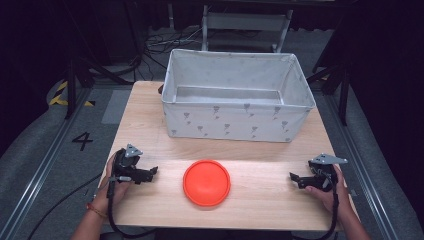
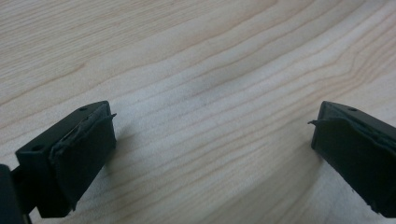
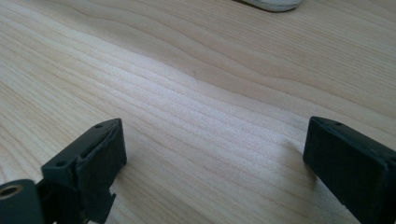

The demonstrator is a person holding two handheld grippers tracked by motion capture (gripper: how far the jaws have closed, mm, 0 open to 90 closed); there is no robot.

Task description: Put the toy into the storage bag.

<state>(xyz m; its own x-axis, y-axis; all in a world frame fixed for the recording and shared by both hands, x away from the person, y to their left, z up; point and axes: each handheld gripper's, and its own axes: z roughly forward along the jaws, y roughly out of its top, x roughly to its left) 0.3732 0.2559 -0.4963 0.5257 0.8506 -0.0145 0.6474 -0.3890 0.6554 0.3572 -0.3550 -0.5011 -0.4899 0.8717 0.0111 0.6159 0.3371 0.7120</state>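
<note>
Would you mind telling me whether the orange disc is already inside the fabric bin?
No, the orange disc lies flat on the wooden table in front of the fabric bin, apart from it.

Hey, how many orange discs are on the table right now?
1. The orange disc lies flat near the front edge of the table, in front of the fabric bin. The bin's front wall hides part of its floor, so something could sit there unseen.

left claw (image 1: 154,171): jaws wide apart | right claw (image 1: 293,177): jaws wide apart
</note>
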